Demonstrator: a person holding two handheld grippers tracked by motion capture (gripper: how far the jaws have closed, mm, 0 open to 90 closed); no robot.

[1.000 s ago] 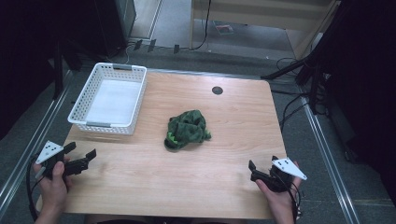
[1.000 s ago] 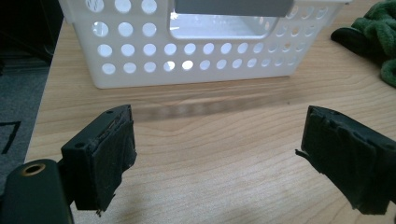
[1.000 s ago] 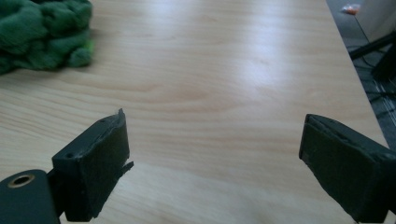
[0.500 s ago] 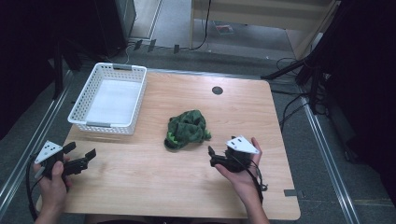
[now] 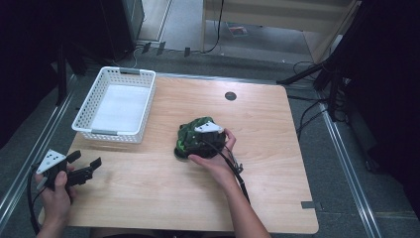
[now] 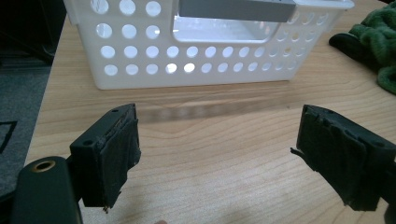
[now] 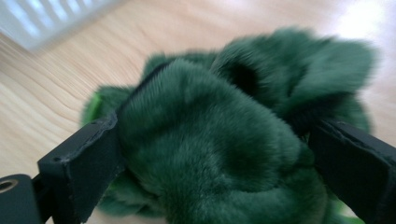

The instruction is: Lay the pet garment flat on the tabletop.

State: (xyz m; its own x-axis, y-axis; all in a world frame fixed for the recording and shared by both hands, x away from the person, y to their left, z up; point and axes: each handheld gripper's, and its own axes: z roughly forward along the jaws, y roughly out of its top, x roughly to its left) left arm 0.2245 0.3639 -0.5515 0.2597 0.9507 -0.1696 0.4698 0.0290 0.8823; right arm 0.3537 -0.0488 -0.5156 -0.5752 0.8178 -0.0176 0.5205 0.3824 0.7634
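A green plush toy (image 5: 187, 135) lies in the middle of the wooden table (image 5: 148, 198). My right gripper (image 5: 192, 144) has come up to it from the right. In the right gripper view the toy (image 7: 210, 154) sits between the wide-set jaws of the right gripper (image 7: 217, 135); the jaws have just been opening, and the fur brushes both pads. My left gripper (image 5: 85, 159) rests open near the table's front left corner with nothing between its jaws. The left gripper (image 6: 217, 116) faces the white basket (image 6: 219, 65), with the toy (image 6: 378, 42) at the far right.
The white perforated basket (image 5: 114, 133) stands at the back left of the table, with only a white liner inside. A black round grommet (image 5: 230, 95) is set near the far edge. Metal rails run along both sides of the table, and cables lie on the floor at the right.
My right hand has swept left from the table's front right corner to the plush toy, and its jaws now straddle it. The left hand has stayed put.
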